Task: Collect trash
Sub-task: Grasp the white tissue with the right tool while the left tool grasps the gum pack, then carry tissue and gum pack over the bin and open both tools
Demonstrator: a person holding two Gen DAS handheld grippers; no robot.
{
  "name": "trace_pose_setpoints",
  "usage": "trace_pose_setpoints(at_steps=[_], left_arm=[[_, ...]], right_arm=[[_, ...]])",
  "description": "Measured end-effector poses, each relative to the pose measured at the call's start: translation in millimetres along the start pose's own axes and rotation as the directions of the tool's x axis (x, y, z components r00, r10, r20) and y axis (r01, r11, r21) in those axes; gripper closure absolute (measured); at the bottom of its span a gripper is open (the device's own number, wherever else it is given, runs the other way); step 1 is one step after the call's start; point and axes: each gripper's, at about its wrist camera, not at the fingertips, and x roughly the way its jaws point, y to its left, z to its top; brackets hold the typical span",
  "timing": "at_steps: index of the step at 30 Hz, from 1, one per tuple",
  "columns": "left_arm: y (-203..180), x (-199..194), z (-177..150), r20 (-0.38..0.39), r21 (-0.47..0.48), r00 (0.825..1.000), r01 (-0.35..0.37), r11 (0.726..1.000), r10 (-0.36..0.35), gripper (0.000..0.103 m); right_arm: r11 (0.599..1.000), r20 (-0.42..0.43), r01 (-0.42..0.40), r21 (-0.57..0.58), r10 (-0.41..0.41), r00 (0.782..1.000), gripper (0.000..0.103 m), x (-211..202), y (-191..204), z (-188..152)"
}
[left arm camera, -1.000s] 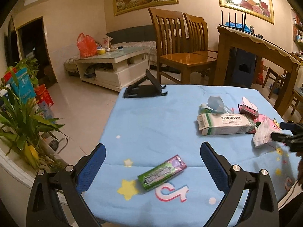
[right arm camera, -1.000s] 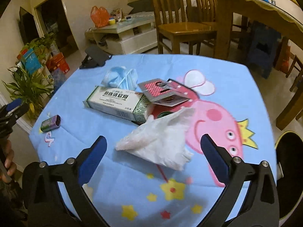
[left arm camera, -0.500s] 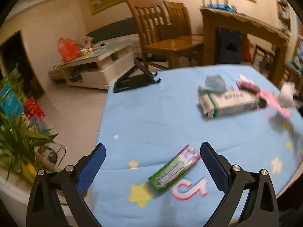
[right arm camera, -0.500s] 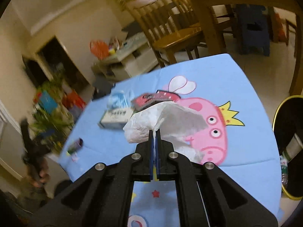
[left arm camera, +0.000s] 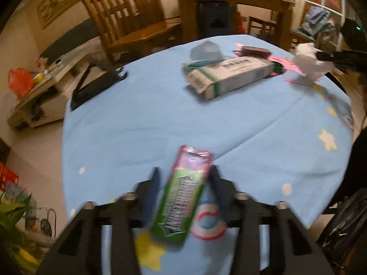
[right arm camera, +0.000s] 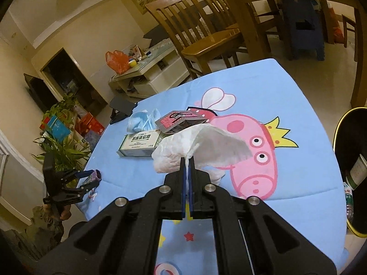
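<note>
A green and purple gum pack (left arm camera: pixel 183 197) lies lengthwise between the fingers of my left gripper (left arm camera: pixel 184 174) on the blue cartoon tablecloth (left arm camera: pixel 137 123). The jaws are closing on the pack, and the pads sit against its long sides. In the right wrist view the left gripper (right arm camera: pixel 88 178) is at the table's left edge with the pack (right arm camera: pixel 95 175) in it. My right gripper (right arm camera: pixel 188 160) is shut on a crumpled white tissue (right arm camera: pixel 201 142), held above the cloth. In the left wrist view the tissue (left arm camera: pixel 309 64) is at the far right.
A green and white carton (right arm camera: pixel 140 144), a blue face mask (right arm camera: pixel 142 121) and a red packet (right arm camera: pixel 179 121) lie mid-table. A black phone stand (left arm camera: pixel 96 84) sits at the far edge. A black bin with a yellow rim (right arm camera: pixel 351 160) stands right of the table. Wooden chairs (right arm camera: pixel 201 29) stand beyond.
The left gripper came down, rolled in line with the gum pack and closed from wide open around it. The right gripper shut on the tissue and lifted it.
</note>
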Motion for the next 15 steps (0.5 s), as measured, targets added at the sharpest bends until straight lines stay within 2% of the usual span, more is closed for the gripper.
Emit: trace_pose_setpoints(at_steps=[3,5,8,11,15], left_arm=[[-7.7,-1.0,-1.7,0.010,-0.008,0.999,-0.039,0.999,0.039,0.069],[-10.6,-3.0,-2.6,0.007,-0.054,0.999,-0.053,0.997,0.053,0.070],[-13.2,-5.0,3.4,0.002,-0.136,1.000,-0.013,0.991,0.014,0.071],[-24.7,-9.6,19.4,0.030,-0.182,0.999,-0.010,0.983,0.015,0.073],[-47.5,-18.2,60.4,0.087,-0.252,0.996,0.035,0.967,-0.014,0.073]], right_arm=[[1.000,0.001,0.000,0.001,0.000,1.000,0.101,0.1,-0.2,0.0],[1.000,0.002,-0.005,-0.001,0.005,1.000,0.101,0.0,-0.2,0.1],[1.000,0.010,-0.005,-0.007,0.005,1.000,0.101,0.1,0.4,0.0],[1.000,0.026,-0.006,-0.006,0.006,1.000,0.101,-3.5,-0.2,0.5],[1.000,0.047,0.006,-0.019,-0.006,0.999,0.101,-9.4,0.3,0.9]])
